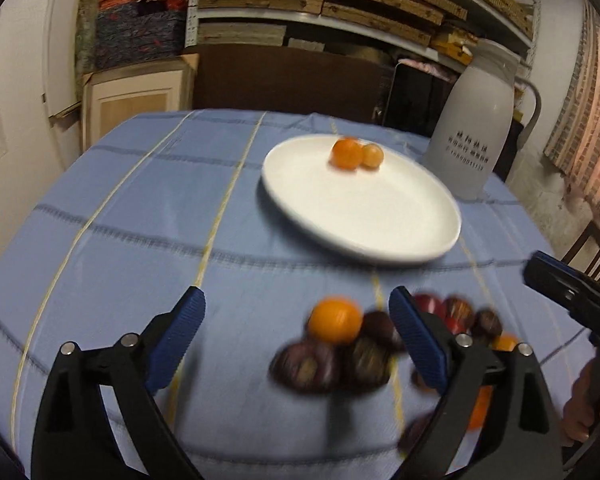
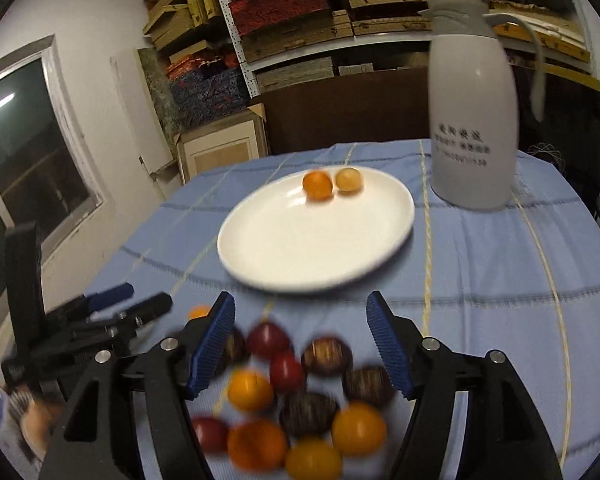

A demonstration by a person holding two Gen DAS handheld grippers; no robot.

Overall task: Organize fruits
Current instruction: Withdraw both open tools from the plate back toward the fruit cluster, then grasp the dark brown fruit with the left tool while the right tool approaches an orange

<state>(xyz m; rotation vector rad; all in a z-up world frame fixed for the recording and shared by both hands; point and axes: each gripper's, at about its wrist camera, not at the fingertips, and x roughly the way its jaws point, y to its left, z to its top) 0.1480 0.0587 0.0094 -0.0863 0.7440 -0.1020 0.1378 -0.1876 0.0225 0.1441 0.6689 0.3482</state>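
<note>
Near the round white ceramic plate (image 2: 316, 236), on the blue checked cloth-covered surface (image 2: 480, 264), lies a blurred heap of orange, red and dark purple fruits (image 2: 300, 396) — two small orange fruits (image 2: 318, 185) rest at the plate's far rim. Both the left hand-held gripper (image 1: 296, 320) and the right hand-held gripper (image 2: 300, 320) hang wide and empty over the heap. A tall white plastic jug (image 2: 474, 100) stands beyond the plate.

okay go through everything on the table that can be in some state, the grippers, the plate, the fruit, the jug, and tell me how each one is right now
left gripper: open, holding nothing, above the cloth.
right gripper: open, holding nothing, over the fruit pile.
white plate: upright on the cloth, mostly bare.
two orange fruits: on the plate's far side, side by side.
fruit pile: loose on the cloth, orange, red and dark pieces mixed.
white jug: standing upright, lid on.
</note>
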